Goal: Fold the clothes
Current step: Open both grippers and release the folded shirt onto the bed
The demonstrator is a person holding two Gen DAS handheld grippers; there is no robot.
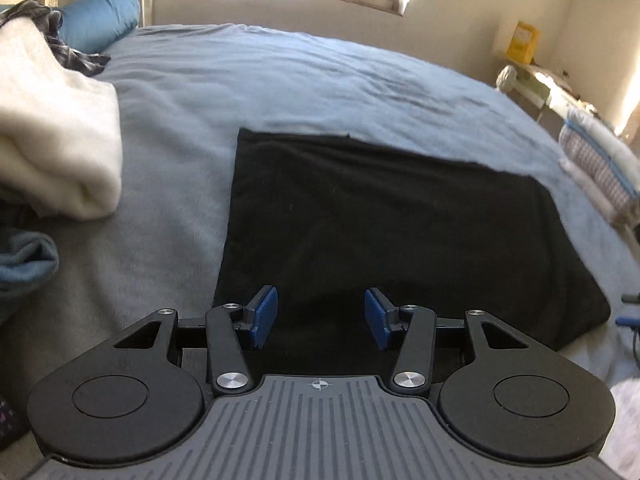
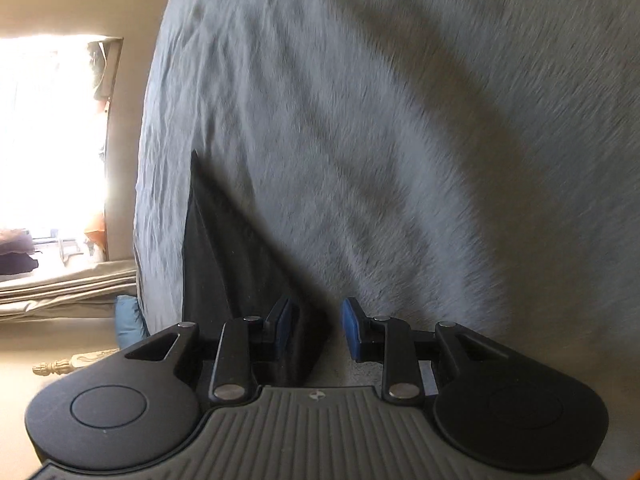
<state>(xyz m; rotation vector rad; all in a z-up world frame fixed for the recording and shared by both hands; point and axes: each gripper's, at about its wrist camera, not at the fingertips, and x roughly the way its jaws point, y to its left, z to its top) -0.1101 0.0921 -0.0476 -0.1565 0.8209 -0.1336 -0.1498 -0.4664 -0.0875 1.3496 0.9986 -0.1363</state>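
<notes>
Both tongs tilted downward, jaws apart, over black cloth (image 1: 380,232)

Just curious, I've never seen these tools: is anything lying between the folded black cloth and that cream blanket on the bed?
No. In the left wrist view only bare grey-blue bedcover separates the black cloth from the cream blanket.

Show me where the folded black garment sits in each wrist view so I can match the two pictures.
Left wrist: the black garment lies flat across the centre, just beyond the open left tongs.
Right wrist: the black garment is a dark wedge at lower left, reaching the left pad of the open right tongs; the picture is rolled sideways.
Shared landmark: the grey-blue bedspread under it.
</notes>
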